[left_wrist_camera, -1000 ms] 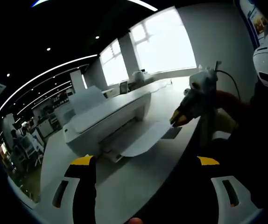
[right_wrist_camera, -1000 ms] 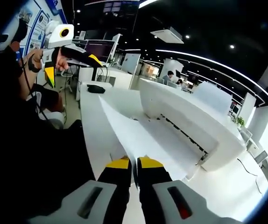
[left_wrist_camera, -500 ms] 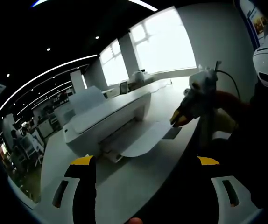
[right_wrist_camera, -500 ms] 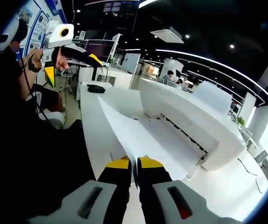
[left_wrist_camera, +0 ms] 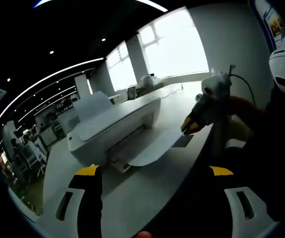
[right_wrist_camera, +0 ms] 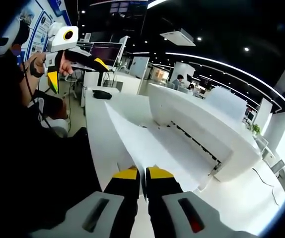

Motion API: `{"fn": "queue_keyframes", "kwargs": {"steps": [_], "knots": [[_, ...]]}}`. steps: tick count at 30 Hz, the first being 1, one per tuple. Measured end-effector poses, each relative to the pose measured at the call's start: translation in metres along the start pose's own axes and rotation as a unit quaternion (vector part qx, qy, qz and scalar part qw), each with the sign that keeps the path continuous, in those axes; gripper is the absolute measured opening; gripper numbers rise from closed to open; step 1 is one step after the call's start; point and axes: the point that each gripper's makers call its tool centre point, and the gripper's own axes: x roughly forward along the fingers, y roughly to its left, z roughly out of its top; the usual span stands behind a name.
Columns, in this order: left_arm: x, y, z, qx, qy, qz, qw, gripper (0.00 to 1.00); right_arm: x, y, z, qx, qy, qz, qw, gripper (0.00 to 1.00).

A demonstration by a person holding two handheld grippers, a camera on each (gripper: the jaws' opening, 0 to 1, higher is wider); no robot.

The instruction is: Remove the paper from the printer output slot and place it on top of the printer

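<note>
We see the printer [left_wrist_camera: 113,125] sitting on a white table [left_wrist_camera: 147,191], a long white box whose length runs from the near left of the left gripper view toward the bright windows [left_wrist_camera: 175,44] behind it. From its output slot [left_wrist_camera: 130,144] the paper [left_wrist_camera: 152,146] sticks out sideways, away from the printer's front face, its long axis roughly square to the printer's length and its free end pointing toward the table edge. The sheet sags a little beyond the slot.

In the right gripper view the paper [right_wrist_camera: 137,144] stretches away from us along the printer [right_wrist_camera: 202,129], its far corner pointing up and to the left. The right gripper [right_wrist_camera: 142,172] has its yellow-tipped jaws pressed together on the near edge of the sheet, so it grasps the paper beside the printer's front. The same gripper [left_wrist_camera: 191,124] shows in the left gripper view, at the paper's outer end.

The left gripper [left_wrist_camera: 155,171] is held well back from the printer, its jaws spread wide with nothing between them. In the right gripper view it [right_wrist_camera: 75,59] hangs high above the table, in a person's hand [right_wrist_camera: 45,62], far from the printer.
</note>
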Motion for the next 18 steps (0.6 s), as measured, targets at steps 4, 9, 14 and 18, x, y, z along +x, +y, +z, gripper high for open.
{"fn": "queue_keyframes", "kwargs": {"steps": [4, 9, 14, 18], "knots": [[-0.0001, -0.0003, 0.0003, 0.000, 0.000, 0.000, 1.0000, 0.89, -0.0004, 0.0000, -0.0001, 0.000, 0.000, 0.000, 1.0000, 0.01], [0.0002, -0.0008, 0.0000, 0.000, 0.000, 0.000, 1.0000, 0.89, -0.0005, 0.0004, -0.0004, 0.001, 0.000, 0.000, 1.0000, 0.01], [-0.0001, -0.0003, 0.0002, 0.000, 0.000, 0.001, 1.0000, 0.89, -0.0008, 0.0006, 0.0007, 0.001, -0.002, 0.001, 1.0000, 0.01], [0.0001, -0.0006, 0.0001, 0.001, 0.000, 0.000, 1.0000, 0.89, -0.0006, 0.0010, 0.0005, 0.002, -0.001, 0.002, 1.0000, 0.01]]}}
